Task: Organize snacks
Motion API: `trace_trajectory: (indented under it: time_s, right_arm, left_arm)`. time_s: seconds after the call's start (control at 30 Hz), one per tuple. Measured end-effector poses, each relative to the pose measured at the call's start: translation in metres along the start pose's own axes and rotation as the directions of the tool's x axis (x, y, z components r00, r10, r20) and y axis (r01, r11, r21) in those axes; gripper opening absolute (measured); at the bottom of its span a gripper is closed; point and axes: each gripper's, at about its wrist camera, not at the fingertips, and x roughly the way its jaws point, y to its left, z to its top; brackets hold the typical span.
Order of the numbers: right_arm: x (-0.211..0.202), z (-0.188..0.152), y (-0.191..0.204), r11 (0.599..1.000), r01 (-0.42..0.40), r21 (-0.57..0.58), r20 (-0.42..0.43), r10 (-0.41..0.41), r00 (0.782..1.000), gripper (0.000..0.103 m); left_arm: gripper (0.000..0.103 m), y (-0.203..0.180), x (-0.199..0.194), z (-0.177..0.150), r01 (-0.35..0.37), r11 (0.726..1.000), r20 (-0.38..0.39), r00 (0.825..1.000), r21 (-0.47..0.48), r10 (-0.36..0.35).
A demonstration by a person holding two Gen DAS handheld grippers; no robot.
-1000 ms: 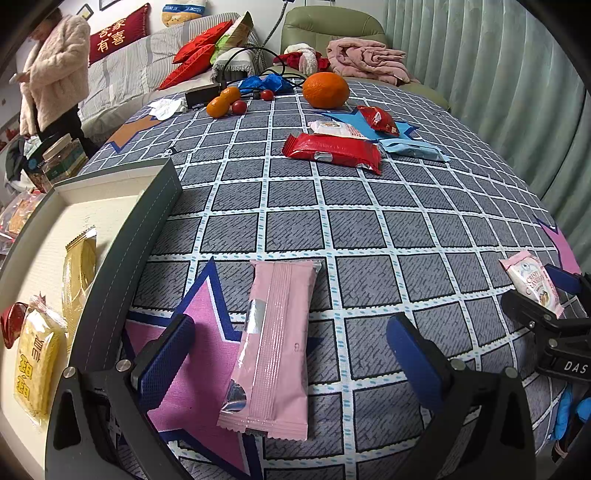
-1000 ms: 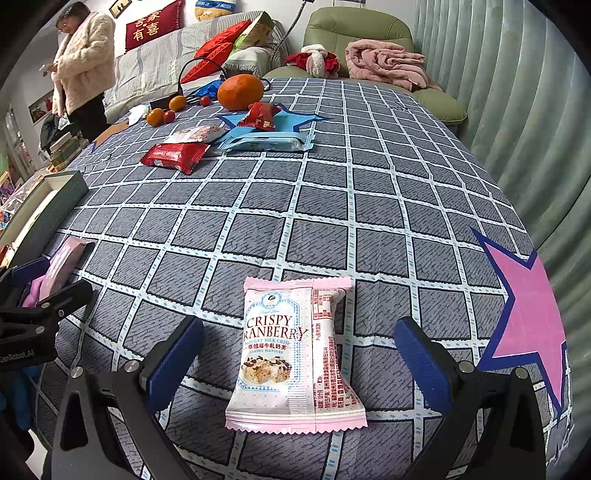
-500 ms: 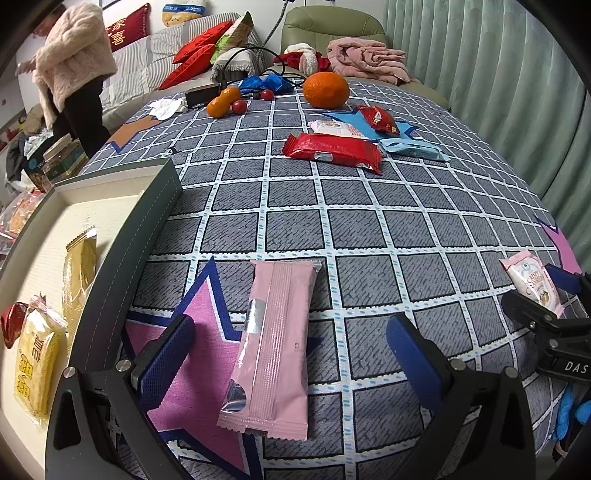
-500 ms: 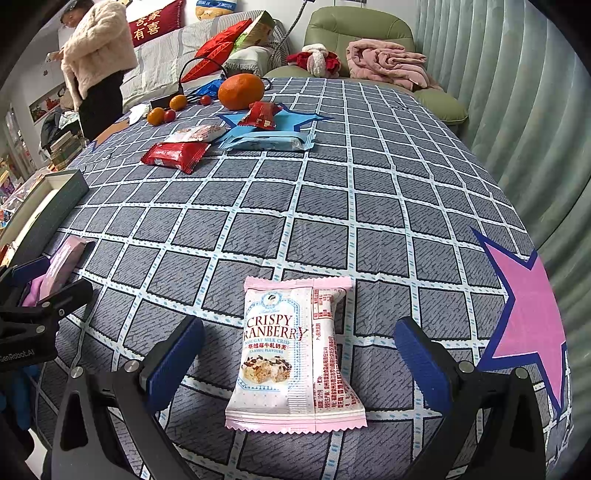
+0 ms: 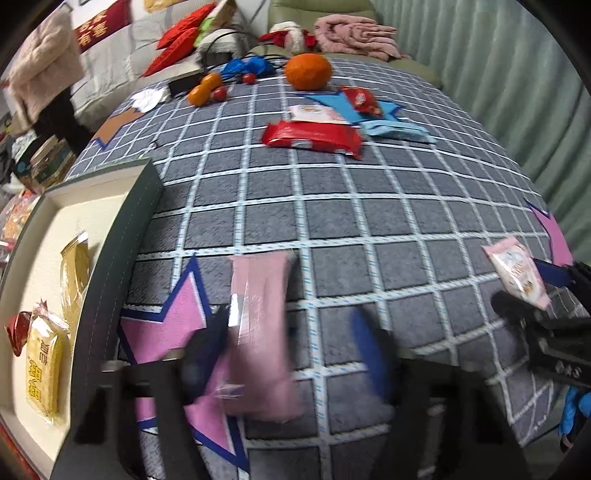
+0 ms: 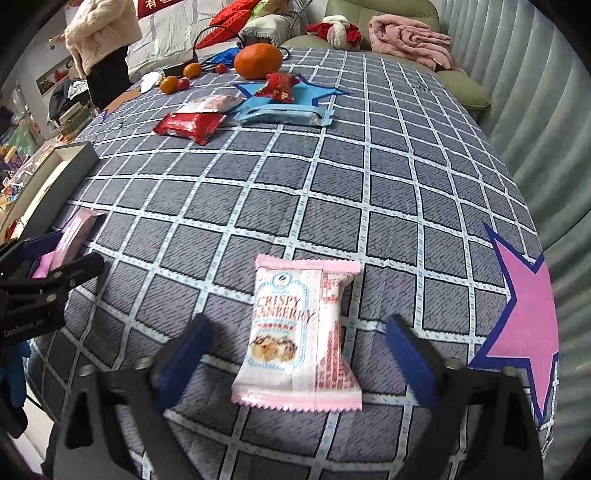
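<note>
The left gripper point(image 5: 291, 347) is closing its blue-padded jaws around a long pink foil snack packet point(image 5: 258, 332) that lies on the grey checked tablecloth point(image 5: 332, 221), partly over a pink star patch. Motion blur smears both pads and the packet's lower end, so whether the left pad already touches the wrapper cannot be told; the right pad stands clear of it, with cloth showing between.

The right gripper point(image 6: 295, 350) is also closing, its jaws still spread either side of a white-and-pink "Crispy Cranberry" snack pouch point(image 6: 295, 332) lying flat on the cloth (neither pad touches it).

At the left edge of the left wrist view sits a dark-rimmed cream tray point(image 5: 122, 236), cut off by the frame, holding yellow wrapped snacks point(image 5: 42, 365) and a red piece mostly out of sight. Farther back lie a red snack packet point(image 5: 314, 134), a pale blue packet point(image 5: 395, 129) and a large orange point(image 5: 307, 71). A person in a fluffy cream top point(image 6: 103, 26) stands beyond the table, the head cropped away.
</note>
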Motion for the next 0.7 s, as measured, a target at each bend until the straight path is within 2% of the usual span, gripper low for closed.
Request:
trace_trajectory:
  time_s: [0.03,0.07,0.1,0.2,0.33,0.57,0.67,0.7]
  right_arm:
    - [-0.003,-0.001,0.001,1.000,0.000,-0.004,0.006,0.000,1.000,0.058]
    - [-0.006,-0.002,0.002,1.000,-0.001,-0.006,0.013,0.002,1.000,0.048]
    - [-0.009,-0.003,0.002,1.000,-0.005,-0.004,0.017,0.005,1.000,0.044]
    - [-0.014,-0.005,-0.006,0.996,-0.078,0.050,0.014,0.077,0.997,0.043]
    - [-0.022,-0.009,-0.009,0.981,-0.158,0.112,0.015,0.158,0.987,0.043]
    - [-0.034,0.003,0.017,0.983,-0.172,0.067,0.028,0.171,0.985,0.043]
    - [-0.024,0.004,0.027,0.988,-0.151,0.035,-0.024,0.152,0.988,0.044]
    - [-0.017,0.003,0.030,0.989,-0.143,0.031,-0.048,0.144,0.988,0.047]
  left_arm:
    - [0.031,-0.002,-0.002,-0.001,0.012,1.000,-0.002,1.000,0.010,-0.012]
    - [0.029,-0.003,-0.003,-0.001,0.019,1.000,-0.006,1.000,0.013,-0.019]
    - [0.028,-0.002,-0.005,-0.002,0.031,0.999,-0.015,0.999,0.007,-0.031]
    - [0.028,0.003,-0.013,-0.007,0.094,0.995,-0.020,0.995,-0.031,-0.094]
    - [0.028,0.007,-0.029,-0.010,0.114,0.993,0.006,0.993,-0.035,-0.114]
    - [0.028,0.025,-0.058,-0.006,0.133,0.989,0.069,0.989,-0.057,-0.129]
    - [0.028,0.035,-0.065,-0.010,0.149,0.986,0.078,0.987,-0.074,-0.143]
    - [0.028,0.037,-0.068,-0.012,0.153,0.986,0.084,0.986,-0.072,-0.147]
